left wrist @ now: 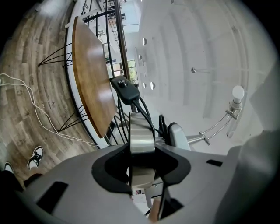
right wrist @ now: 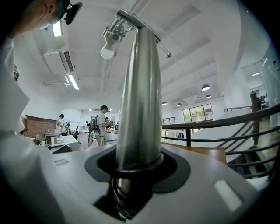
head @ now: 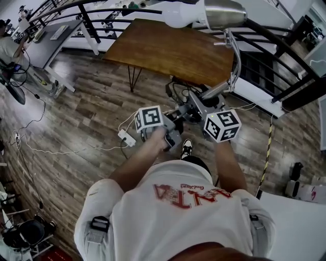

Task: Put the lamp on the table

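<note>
Lamp (head: 235, 61) in air above wood floor (head: 86, 117), just short of desk (head: 168, 48), shade (head: 224, 14) over desk edge. Right hand-held gripper (right wrist: 136, 173) clamped round silver stem. Left hand-held gripper (left wrist: 141, 168) just beside, clamped on lamp's lower metal part.

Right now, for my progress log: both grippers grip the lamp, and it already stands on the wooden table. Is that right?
Not quite. The left gripper and right gripper do grip the lamp, but it does not stand on the wooden table. The head view shows it held in the air over the floor, with the table ahead of it.
</note>
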